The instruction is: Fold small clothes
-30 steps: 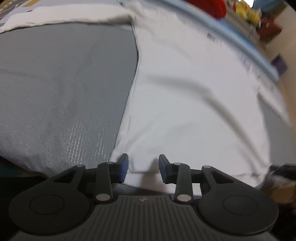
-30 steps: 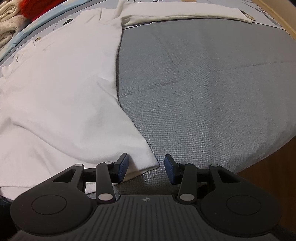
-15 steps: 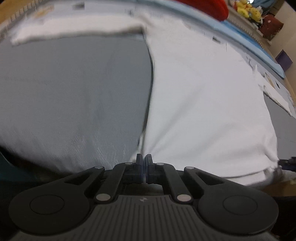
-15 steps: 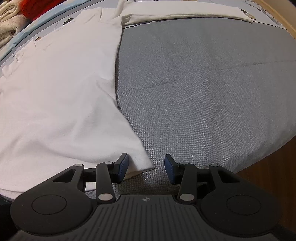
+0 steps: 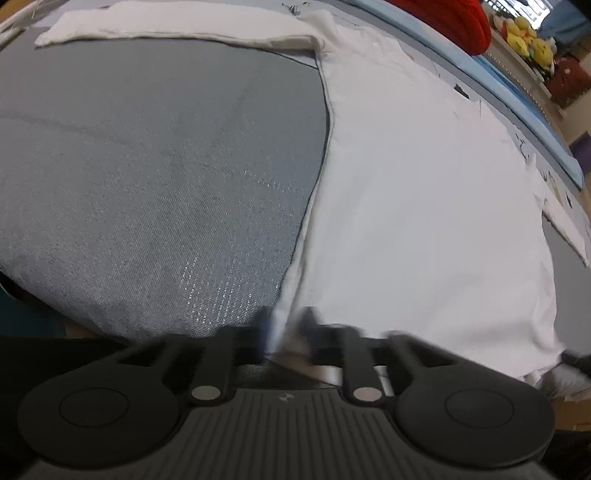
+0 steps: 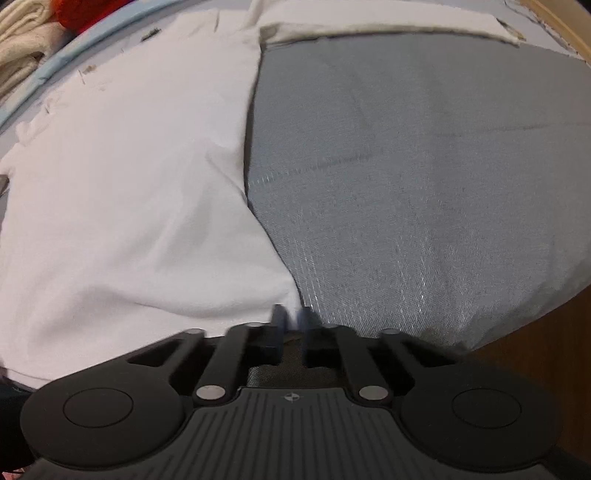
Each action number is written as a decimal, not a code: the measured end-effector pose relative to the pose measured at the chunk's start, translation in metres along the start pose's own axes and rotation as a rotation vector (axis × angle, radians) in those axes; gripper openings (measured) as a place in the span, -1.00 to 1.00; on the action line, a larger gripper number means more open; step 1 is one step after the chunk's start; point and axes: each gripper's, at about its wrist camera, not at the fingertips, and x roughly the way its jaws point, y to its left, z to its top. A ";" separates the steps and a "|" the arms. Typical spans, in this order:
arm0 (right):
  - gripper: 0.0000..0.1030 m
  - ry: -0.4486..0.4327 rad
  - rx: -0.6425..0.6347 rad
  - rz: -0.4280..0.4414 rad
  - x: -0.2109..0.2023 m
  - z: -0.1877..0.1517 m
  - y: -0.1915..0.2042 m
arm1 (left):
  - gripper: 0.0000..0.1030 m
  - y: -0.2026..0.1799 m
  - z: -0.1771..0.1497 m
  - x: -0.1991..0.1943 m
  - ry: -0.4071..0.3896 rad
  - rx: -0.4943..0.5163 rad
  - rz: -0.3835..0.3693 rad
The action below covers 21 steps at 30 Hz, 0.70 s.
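A white long-sleeved garment (image 5: 424, 184) lies flat on a grey cloth surface (image 5: 166, 166), one sleeve (image 5: 166, 33) stretched along the far edge. My left gripper (image 5: 289, 328) pinches the garment's near hem corner. Its blurred jaws are opening slightly with the white fabric between them. In the right wrist view the same garment (image 6: 129, 184) fills the left half and the grey surface (image 6: 424, 166) the right. My right gripper (image 6: 291, 321) is closing on the other near corner, with white cloth between its fingers.
A red item (image 5: 454, 18) and yellow plush toys (image 5: 528, 37) sit beyond a light blue border (image 5: 517, 96). Folded cream cloths (image 6: 22, 44) lie at the far left. The grey surface drops off to brown wood (image 6: 535, 350) at the near right.
Both grippers went from open to closed on the garment's near hem, the left one first, the right one in the last half second. The left view shifted slightly.
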 end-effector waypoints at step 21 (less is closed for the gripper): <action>-0.17 -0.081 0.083 -0.005 -0.023 -0.007 -0.023 | -0.20 -0.014 -0.001 0.006 -0.005 0.001 -0.079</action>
